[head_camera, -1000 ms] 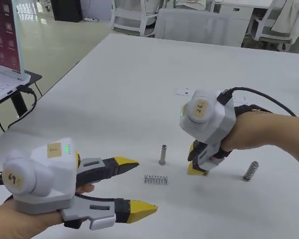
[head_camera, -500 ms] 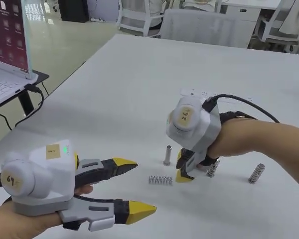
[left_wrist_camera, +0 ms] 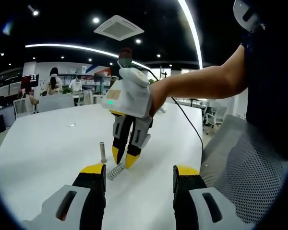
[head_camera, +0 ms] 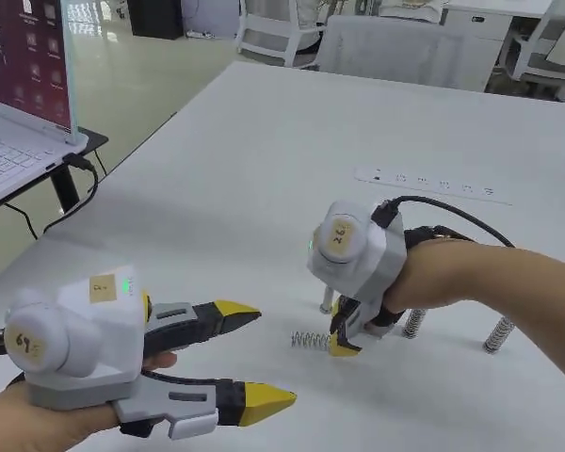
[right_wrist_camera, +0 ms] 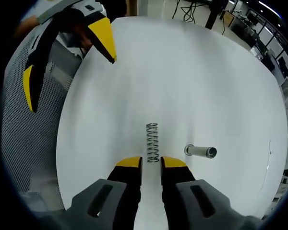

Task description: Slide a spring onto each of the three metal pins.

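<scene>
Picking up the loose spring [right_wrist_camera: 152, 142], flat on counter [right_wrist_camera: 206, 72] mid-frame beside bare pin [right_wrist_camera: 200, 151]. Right hand-held gripper [right_wrist_camera: 151, 162]: jaws narrowly apart, empty, tips at its end. Left hand-held gripper [head_camera: 254, 353]: wide open, empty. Next: pinch, lift, thread.

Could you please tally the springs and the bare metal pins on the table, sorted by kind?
Spring lying flat: 1
Springs standing upright: 2
Bare metal pin: 1
Total: 4
</scene>
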The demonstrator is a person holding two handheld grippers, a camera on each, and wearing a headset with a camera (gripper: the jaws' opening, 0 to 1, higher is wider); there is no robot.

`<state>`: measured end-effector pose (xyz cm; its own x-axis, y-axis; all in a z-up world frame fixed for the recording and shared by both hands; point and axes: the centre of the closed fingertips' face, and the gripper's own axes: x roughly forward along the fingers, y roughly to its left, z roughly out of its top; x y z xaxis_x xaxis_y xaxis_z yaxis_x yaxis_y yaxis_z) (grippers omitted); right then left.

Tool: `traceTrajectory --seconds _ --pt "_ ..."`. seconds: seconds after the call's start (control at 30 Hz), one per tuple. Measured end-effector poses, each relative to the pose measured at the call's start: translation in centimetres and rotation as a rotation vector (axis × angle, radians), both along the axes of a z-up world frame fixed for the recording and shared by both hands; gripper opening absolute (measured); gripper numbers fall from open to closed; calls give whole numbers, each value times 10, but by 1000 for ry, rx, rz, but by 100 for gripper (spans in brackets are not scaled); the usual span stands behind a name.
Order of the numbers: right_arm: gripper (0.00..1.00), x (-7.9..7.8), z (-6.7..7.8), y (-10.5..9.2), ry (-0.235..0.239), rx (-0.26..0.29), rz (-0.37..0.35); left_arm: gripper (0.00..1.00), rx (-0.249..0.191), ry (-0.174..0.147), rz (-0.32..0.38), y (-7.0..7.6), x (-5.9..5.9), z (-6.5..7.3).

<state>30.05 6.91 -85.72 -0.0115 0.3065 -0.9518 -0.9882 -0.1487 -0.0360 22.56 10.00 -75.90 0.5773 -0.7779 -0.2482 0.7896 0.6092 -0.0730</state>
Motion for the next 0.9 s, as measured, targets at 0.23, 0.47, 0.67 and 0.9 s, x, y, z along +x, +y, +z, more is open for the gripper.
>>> traceTrajectory --seconds 0.23,0.47,0.67,0.9 --pt "12 -1 -4 0 6 -10 1 51 16 3 17 5 2 -2" --pt "12 -1 -5 1 17 -7 -8 50 60 8 23 10 3 -7" --pt "8 1 -5 1 11 -1 -11 50 103 10 17 12 4 -14" --pt "8 0 -4 -1 -4 -4 -12 49 136 14 9 14 6 -20"
